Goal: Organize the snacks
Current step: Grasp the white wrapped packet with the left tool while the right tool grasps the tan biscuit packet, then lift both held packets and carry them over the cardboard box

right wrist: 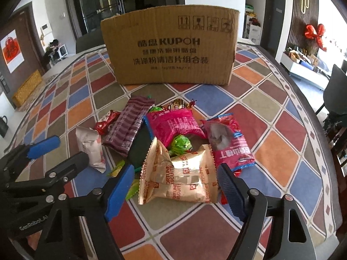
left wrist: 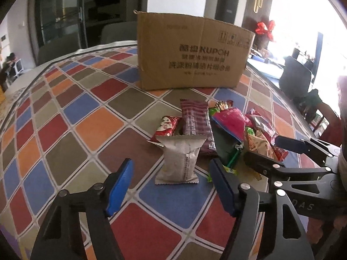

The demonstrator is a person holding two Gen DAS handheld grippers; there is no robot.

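A pile of snack packets lies on the checkered tablecloth in front of a brown cardboard box (left wrist: 190,52) (right wrist: 171,45). My left gripper (left wrist: 171,186) is open, just short of a white packet (left wrist: 179,160) (right wrist: 91,147). My right gripper (right wrist: 175,190) is open, its jaws either side of a tan fortune-biscuit packet (right wrist: 180,177), not closed on it. Behind lie a maroon striped packet (left wrist: 195,123) (right wrist: 130,127), a pink packet (right wrist: 173,123), a green wrapped candy (right wrist: 181,144) and a red-pink packet (right wrist: 229,143). The right gripper shows in the left wrist view (left wrist: 275,149).
A small red packet (left wrist: 166,127) lies left of the maroon one. The table's right edge (right wrist: 321,134) curves away, with dark chairs (right wrist: 336,91) beyond. Patterned cloth (left wrist: 76,130) spreads to the left of the pile.
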